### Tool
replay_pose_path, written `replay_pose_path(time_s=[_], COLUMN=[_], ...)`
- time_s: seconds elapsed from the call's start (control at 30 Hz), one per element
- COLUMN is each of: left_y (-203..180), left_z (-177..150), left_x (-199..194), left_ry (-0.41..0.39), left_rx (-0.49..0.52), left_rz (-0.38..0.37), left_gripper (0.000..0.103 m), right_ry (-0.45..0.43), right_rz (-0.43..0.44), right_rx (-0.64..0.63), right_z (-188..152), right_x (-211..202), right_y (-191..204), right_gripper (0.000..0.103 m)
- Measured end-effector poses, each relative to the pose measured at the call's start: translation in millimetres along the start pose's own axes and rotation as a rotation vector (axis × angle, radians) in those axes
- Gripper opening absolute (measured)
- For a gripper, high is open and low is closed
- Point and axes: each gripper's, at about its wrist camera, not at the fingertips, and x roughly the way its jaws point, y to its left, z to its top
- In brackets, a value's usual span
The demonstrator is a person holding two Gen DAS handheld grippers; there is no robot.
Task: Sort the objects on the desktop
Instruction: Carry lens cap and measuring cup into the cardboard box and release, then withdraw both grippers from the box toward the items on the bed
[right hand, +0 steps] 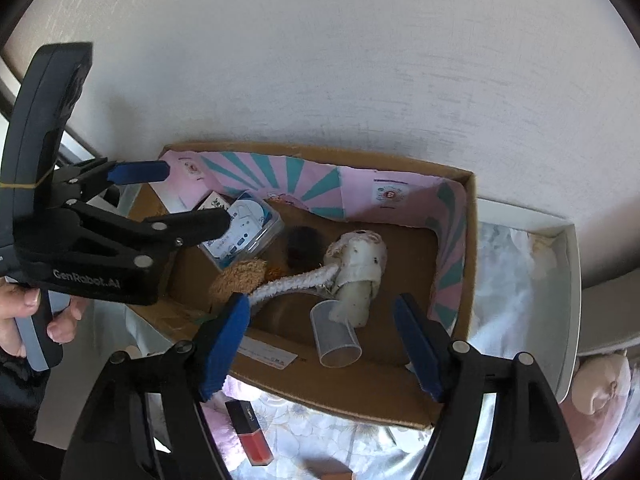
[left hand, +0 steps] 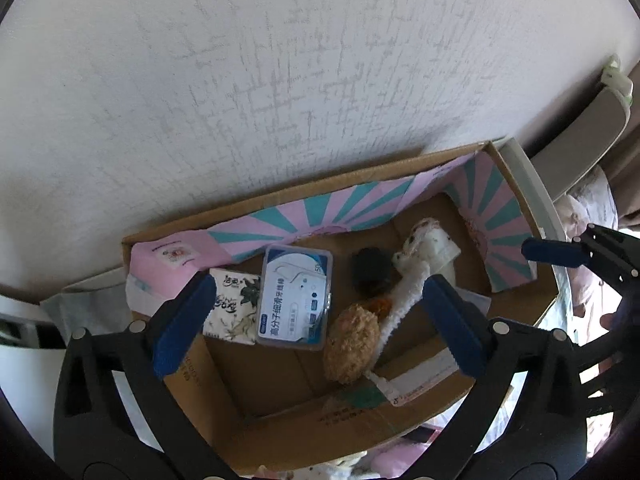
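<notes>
Jaws apart; dark lump [left hand: 371,271] indistinct

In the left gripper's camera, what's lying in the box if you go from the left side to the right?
Tissue pack → blue-and-white plastic case → fuzzy tan ball → white plush toy. The small black thing sits above the ball, so I left it out.

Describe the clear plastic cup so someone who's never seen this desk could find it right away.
Start at the open cardboard box lined with pink and teal paper against the white wall. Near its front wall, the clear plastic cup lies on its side, mouth towards the camera, touching the white plush toy. It is the only see-through, hollow item among soft toys and packets.
</notes>
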Motion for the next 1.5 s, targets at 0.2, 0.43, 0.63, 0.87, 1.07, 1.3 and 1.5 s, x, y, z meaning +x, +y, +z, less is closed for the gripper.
replay_pose_path(time_s=[0.2, 0.43, 0.63, 0.87, 1.07, 1.3, 1.5], left_y=[2.7, 7.3, 23.2, 29.2, 26.7, 24.3, 28.5], left_z=[-8.8, -14.1, -23.3, -32.7, -44.8, -67.3, -103.0], left_x=[-7.5, -31.6, -52.5, -74.8, -92.9, -117.1, -115.7], left_ry=[-0.013, -0.044, -0.077, -0.116, -0.146, -0.188, -0.167], left_rx=[0.008, -0.022, -0.064, -0.070, -0.071, -0.070, -0.095], left_rz=[0.008, 0.060, 0.051, 0.072, 0.101, 0.098, 0.056], left_gripper=[0.103, 0.103, 0.103, 0.103, 0.103, 0.103, 0.103], right_ry=[-0.009, -0.051, -0.080, -0.119, -0.175, -0.205, -0.189], right_rz=[-0.034, -0.038, -0.074, -0.119, -0.133, -0.128, -0.100], right_rx=[-0.004, -0.012, -0.070, -0.092, -0.109, -0.085, -0.066], right_z=[-4.4, -8.3, -13.3, -16.2, -24.9, -47.5, -76.1], right_x=[-10.0, -27.4, -42.2, -55.0, -76.1, -93.8, -91.8], right_y=[0.1, 5.2, 20.8, 28.4, 34.1, 29.9, 23.0], right_gripper=[0.071, 0.071, 0.071, 0.071, 0.071, 0.071, 0.071])
